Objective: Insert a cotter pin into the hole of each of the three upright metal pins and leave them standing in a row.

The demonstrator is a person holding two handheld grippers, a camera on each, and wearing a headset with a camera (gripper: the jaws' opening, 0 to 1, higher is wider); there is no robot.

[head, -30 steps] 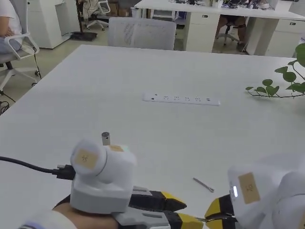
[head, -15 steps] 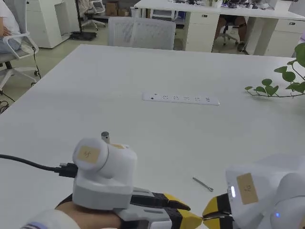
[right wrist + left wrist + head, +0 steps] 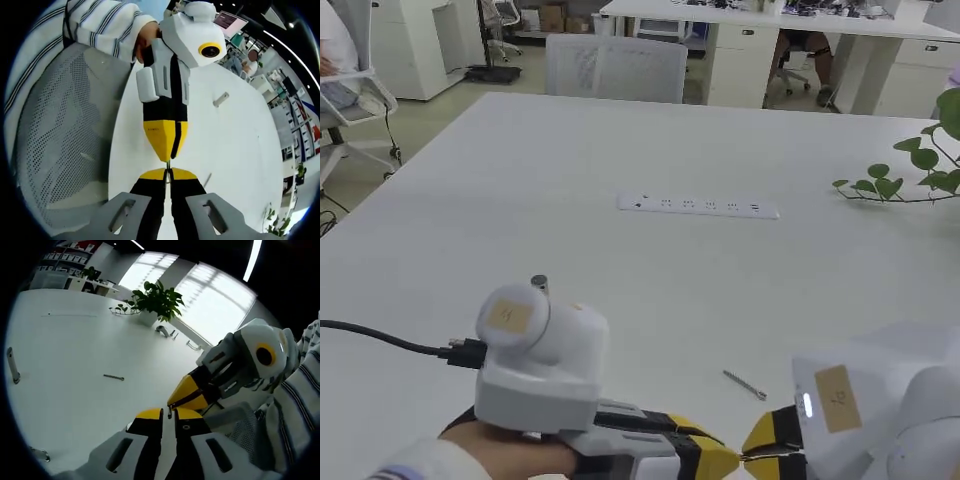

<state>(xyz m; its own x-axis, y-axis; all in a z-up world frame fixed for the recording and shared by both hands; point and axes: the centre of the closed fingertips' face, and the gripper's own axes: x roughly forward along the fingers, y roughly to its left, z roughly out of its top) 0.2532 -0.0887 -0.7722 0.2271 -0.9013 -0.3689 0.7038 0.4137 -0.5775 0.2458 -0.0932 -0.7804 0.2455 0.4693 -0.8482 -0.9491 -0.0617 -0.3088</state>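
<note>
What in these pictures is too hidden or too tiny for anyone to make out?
Head view: the upright metal pin shows just its top; the left gripper hides the rest with its body.
Both gripper views: the thin sliver where the left gripper's tips meet those of the right gripper is too small to name, or to tell which one grips it.
Right gripper view: any hole in the metal pin is too small to see.

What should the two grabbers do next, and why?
Probably ease the right gripper gently toward the left gripper, kept in line. Their fingers meet tip to tip, with a thin sliver bridging them; what it is, I cannot tell.
</note>
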